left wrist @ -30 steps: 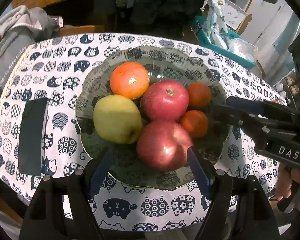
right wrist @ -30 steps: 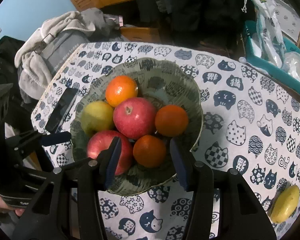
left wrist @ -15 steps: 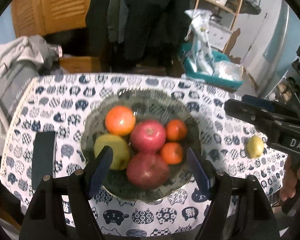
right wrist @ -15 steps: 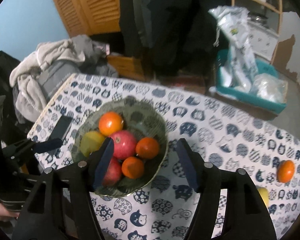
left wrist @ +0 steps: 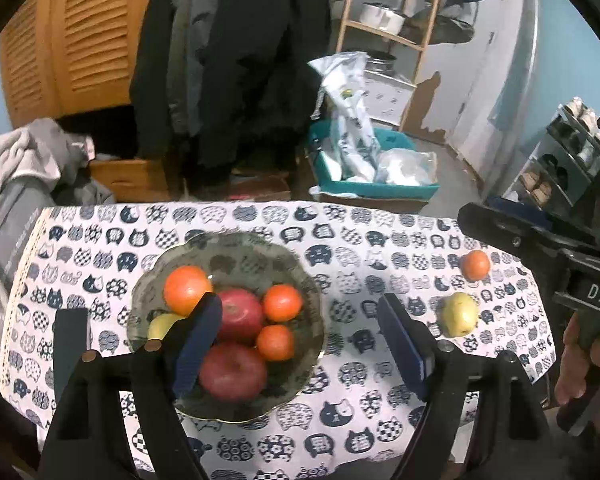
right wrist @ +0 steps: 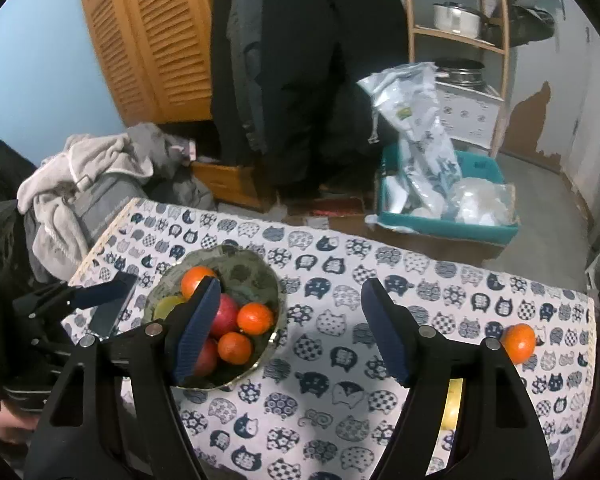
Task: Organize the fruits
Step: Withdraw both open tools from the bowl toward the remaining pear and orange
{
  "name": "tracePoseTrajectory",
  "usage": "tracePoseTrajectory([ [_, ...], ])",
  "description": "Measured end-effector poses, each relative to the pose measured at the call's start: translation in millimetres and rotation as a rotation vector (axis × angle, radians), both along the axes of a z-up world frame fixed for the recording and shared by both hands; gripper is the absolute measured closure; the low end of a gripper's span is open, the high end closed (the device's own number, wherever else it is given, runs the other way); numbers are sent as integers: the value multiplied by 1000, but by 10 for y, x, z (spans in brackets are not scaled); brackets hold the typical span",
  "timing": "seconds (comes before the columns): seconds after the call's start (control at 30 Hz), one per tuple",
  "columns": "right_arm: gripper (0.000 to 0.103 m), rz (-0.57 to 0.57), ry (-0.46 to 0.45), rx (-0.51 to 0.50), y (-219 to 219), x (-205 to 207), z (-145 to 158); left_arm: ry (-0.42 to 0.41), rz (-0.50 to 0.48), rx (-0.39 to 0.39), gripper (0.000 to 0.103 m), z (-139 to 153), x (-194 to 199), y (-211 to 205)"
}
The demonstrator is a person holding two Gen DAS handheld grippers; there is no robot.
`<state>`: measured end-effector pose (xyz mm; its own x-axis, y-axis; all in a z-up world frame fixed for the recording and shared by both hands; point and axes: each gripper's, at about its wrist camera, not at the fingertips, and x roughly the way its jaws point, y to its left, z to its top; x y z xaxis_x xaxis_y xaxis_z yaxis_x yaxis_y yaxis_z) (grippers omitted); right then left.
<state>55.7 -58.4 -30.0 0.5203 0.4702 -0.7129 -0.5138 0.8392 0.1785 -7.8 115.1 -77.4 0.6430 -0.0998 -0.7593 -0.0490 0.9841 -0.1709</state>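
Observation:
A patterned glass bowl on the cat-print tablecloth holds two red apples, a yellow-green apple and three oranges. It also shows in the right wrist view. A loose orange and a yellow-green fruit lie at the table's right; the orange shows in the right wrist view. My left gripper is open and empty, high above the bowl's right side. My right gripper is open and empty, high above the table to the right of the bowl.
A dark phone lies at the table's left edge. Behind the table are a teal bin with bags, a wooden shelf, hanging dark coats and a pile of grey clothes.
Both grippers have pulled up and back from the bowl, which looks smaller now. The loose orange and yellow-green fruit at the right have come into view. Both stay open.

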Motion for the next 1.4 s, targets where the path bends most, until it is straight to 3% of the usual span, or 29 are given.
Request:
tracePoseTrajectory([
  [0.7, 27, -155, -13, 17, -1023, -79, 64, -16, -128, 44, 18, 176, 130, -851],
  [1.4, 22, -307, 34, -39, -1967, -4, -184, 63, -259, 58, 17, -83, 412, -1675],
])
